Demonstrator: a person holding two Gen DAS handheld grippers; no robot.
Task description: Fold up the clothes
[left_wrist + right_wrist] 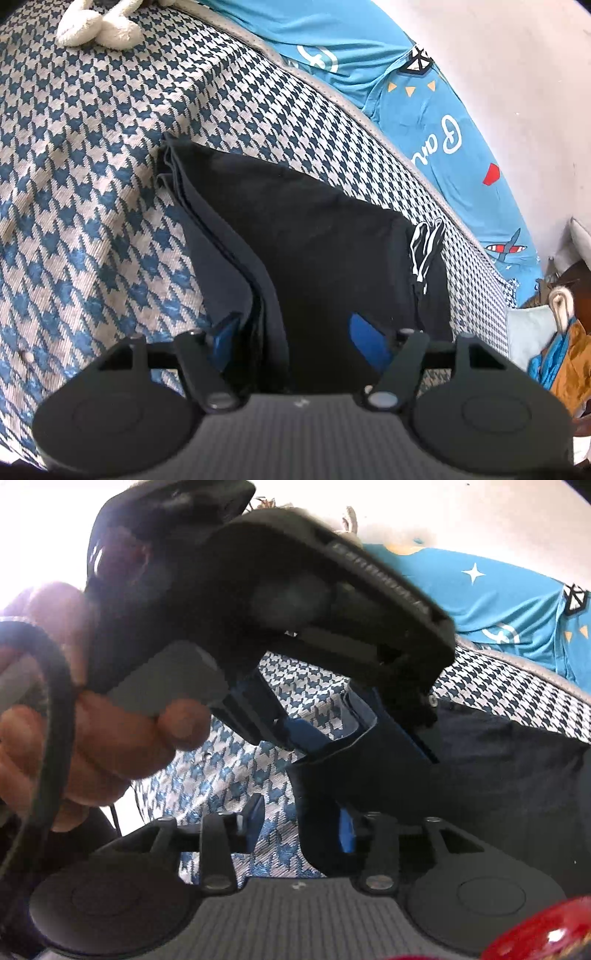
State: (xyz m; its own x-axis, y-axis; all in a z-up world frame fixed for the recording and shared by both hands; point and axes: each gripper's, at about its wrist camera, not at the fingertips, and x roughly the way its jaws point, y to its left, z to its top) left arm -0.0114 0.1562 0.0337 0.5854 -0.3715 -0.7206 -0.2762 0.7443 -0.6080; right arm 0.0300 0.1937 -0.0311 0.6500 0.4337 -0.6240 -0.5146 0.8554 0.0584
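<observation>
A folded dark navy garment (314, 240) lies on a blue-and-white houndstooth cover (92, 166), with a white print (424, 247) at its right edge. My left gripper (297, 338) stands over its near end with its jaws apart. The stacked cloth layers sit between the blue fingers (225, 338). In the right wrist view the left gripper (354, 734), held by a hand (110, 738), points down at the garment (498, 775). My right gripper (299, 825) is open, and a corner of the dark cloth hangs loose against its right finger.
A bright blue printed sheet (424, 110) runs along the far edge by a white wall. A cream plush toy (99, 26) lies at the back left. Brown and blue clutter (565, 332) sits off the right edge. A red object (543, 938) shows at the lower right.
</observation>
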